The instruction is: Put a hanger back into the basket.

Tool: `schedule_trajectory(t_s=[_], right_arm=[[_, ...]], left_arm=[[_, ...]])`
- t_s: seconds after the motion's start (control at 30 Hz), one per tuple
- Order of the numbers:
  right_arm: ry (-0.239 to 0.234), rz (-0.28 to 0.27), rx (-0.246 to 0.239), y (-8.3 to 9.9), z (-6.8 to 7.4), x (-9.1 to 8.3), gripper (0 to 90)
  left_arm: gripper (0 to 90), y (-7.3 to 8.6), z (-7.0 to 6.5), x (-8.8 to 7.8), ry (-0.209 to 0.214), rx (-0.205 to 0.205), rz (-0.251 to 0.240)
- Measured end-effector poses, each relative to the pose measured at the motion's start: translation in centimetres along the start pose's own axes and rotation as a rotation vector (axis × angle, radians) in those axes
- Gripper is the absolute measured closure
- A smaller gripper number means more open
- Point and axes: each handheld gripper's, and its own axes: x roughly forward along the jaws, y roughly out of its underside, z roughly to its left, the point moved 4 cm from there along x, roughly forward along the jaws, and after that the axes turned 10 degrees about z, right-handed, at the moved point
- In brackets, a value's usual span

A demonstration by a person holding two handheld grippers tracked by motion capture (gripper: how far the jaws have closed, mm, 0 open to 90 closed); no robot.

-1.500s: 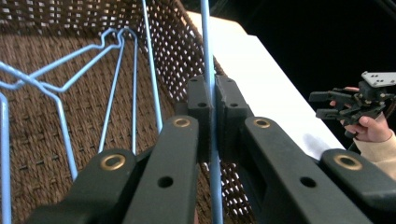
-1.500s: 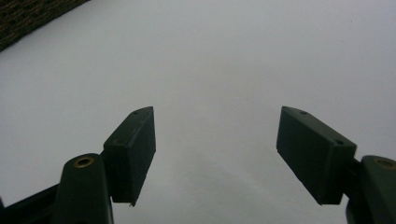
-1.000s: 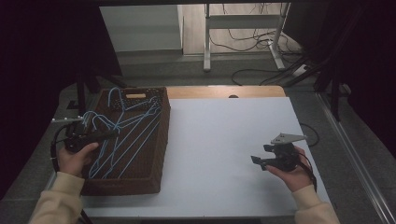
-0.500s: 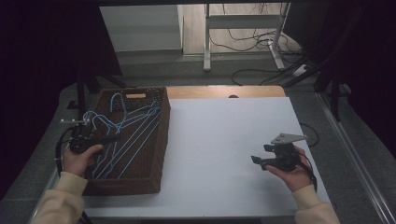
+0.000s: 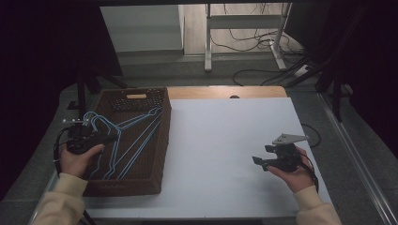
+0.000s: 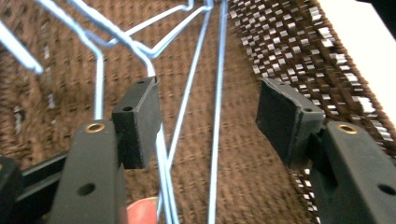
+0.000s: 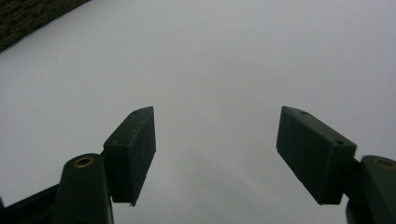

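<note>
Several light blue wire hangers (image 5: 129, 136) lie in a dark brown woven basket (image 5: 162, 140) at the table's left. My left gripper (image 5: 110, 138) hovers low over the basket's left side, open, with hanger wires (image 6: 215, 116) running between its jaws and one wire (image 6: 161, 154) beside the left pad (image 6: 140, 123). My right gripper (image 5: 259, 161) is held above the white table top (image 5: 220, 136) at the right, open, with nothing between its jaws (image 7: 215, 154).
The basket's woven wall (image 6: 299, 51) rises at the right of the left gripper view, the white table (image 6: 364, 32) beyond it. A wooden strip (image 5: 225, 92) borders the table's far edge. Cables (image 5: 263, 70) lie on the floor behind.
My left hand has drawn back toward the basket's left edge, the gripper still over the hangers. The right gripper has stayed in place.
</note>
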Motion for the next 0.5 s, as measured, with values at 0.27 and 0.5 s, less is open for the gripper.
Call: schedule_trajectory(t_s=[0.27, 0.5], right_arm=[[-0.014, 0.001, 0.007, 0.1, -0.3, 0.2, 28.7], [-0.017, 0.006, -0.008, -0.2, -0.1, 0.4, 28.5]], left_arm=[[33.7, -0.1, -3.2, -1.3, 0.049, 0.121, -0.063], [30.8, 0.5, -7.5, -1.1, 0.098, 0.231, -0.060]])
